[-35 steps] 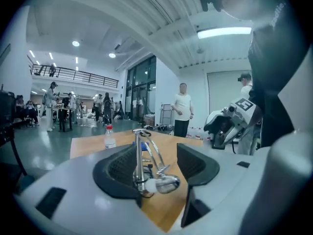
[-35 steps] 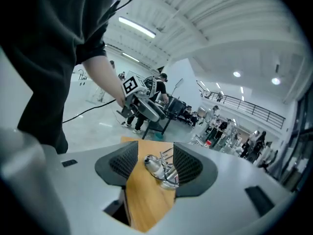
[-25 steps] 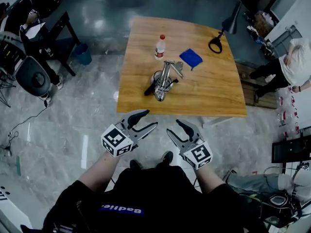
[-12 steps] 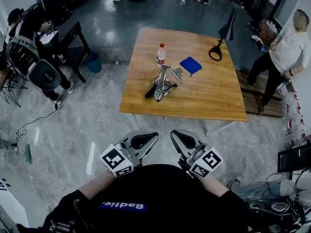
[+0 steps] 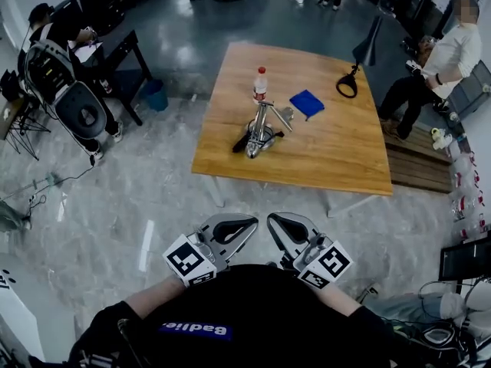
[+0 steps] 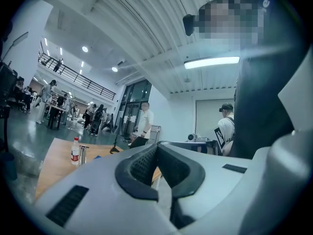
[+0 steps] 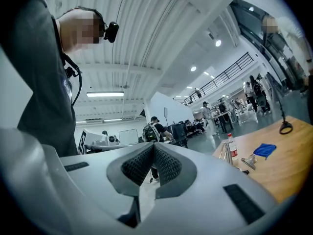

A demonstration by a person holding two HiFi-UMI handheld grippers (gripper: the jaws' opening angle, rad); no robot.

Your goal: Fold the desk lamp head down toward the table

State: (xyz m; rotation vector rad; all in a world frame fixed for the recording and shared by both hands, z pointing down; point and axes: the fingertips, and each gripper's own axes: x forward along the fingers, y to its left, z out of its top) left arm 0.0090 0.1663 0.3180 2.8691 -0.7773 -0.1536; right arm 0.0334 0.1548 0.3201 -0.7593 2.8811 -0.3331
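Left gripper (image 5: 252,223) and right gripper (image 5: 273,223) drew back shut, handles hidden beneath torso (image 5: 245,313).

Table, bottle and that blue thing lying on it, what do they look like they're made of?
Table: wood by the look of it, a warm brown top with faint grain lines and a smooth, low-sheen finish.
Bottle: probably clear plastic, with a see-through body, a label band and a red cap.
Blue thing: likely cloth, matt, lying flat with soft edges. It is too small to be sure.

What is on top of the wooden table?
A bottle, a blue cloth, a silver metal fixture and a black desk lamp. Anything under the cloth is hidden.
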